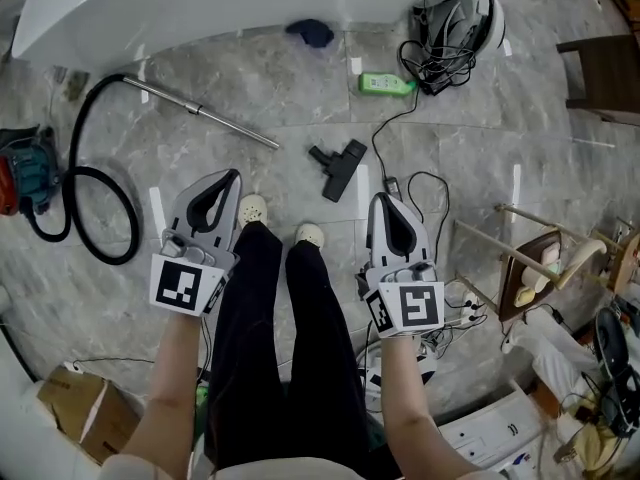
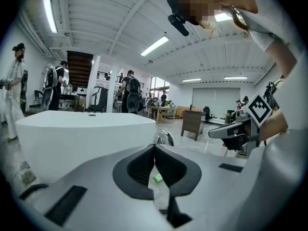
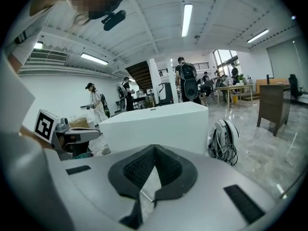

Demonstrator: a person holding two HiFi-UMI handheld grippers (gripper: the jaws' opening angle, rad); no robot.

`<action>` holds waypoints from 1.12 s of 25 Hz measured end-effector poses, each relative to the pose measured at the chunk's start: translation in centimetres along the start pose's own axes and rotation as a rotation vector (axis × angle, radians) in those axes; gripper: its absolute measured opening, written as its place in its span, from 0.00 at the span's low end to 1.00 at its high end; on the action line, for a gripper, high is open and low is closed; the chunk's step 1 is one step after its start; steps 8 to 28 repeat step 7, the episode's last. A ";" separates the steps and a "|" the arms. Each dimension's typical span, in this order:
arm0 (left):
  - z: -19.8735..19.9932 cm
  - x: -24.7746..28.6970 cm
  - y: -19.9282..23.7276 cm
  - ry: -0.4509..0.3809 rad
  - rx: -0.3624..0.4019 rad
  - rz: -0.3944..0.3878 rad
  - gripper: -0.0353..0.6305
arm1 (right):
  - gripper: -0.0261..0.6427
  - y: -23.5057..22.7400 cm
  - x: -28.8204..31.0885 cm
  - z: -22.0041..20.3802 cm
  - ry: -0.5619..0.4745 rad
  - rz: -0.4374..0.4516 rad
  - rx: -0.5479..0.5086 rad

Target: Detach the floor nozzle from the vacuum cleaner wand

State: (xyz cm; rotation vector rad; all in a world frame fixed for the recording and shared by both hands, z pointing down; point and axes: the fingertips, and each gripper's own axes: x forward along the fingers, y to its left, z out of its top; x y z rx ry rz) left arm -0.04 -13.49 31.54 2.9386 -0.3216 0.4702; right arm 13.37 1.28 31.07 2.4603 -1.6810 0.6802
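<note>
The black floor nozzle (image 1: 338, 166) lies on the marble floor, apart from the metal wand (image 1: 205, 113), which lies to its left and joins a black hose (image 1: 100, 203) looping to the teal and red vacuum body (image 1: 25, 168). My left gripper (image 1: 235, 175) hangs shut and empty above the floor, left of my feet. My right gripper (image 1: 379, 199) is shut and empty too, just below and right of the nozzle. In the left gripper view the pads (image 2: 166, 165) meet at the tip. In the right gripper view the pads (image 3: 166, 170) also meet, with a thin stretch of the wand (image 3: 146, 195) showing below them.
A white table (image 1: 200, 8) stands at the top. A green bottle (image 1: 385, 84), a dark cloth (image 1: 312, 33) and a white appliance with tangled cables (image 1: 455, 23) lie beyond the nozzle. A wooden chair (image 1: 530, 268) is at the right, a cardboard box (image 1: 80, 403) lower left.
</note>
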 end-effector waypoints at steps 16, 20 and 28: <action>0.3 0.9 0.2 -0.001 0.000 0.011 0.07 | 0.06 -1.5 0.1 0.4 0.005 -0.021 -0.018; 0.3 0.9 0.2 -0.001 0.000 0.011 0.07 | 0.06 -1.5 0.1 0.4 0.005 -0.021 -0.018; 0.3 0.9 0.2 -0.001 0.000 0.011 0.07 | 0.06 -1.5 0.1 0.4 0.005 -0.021 -0.018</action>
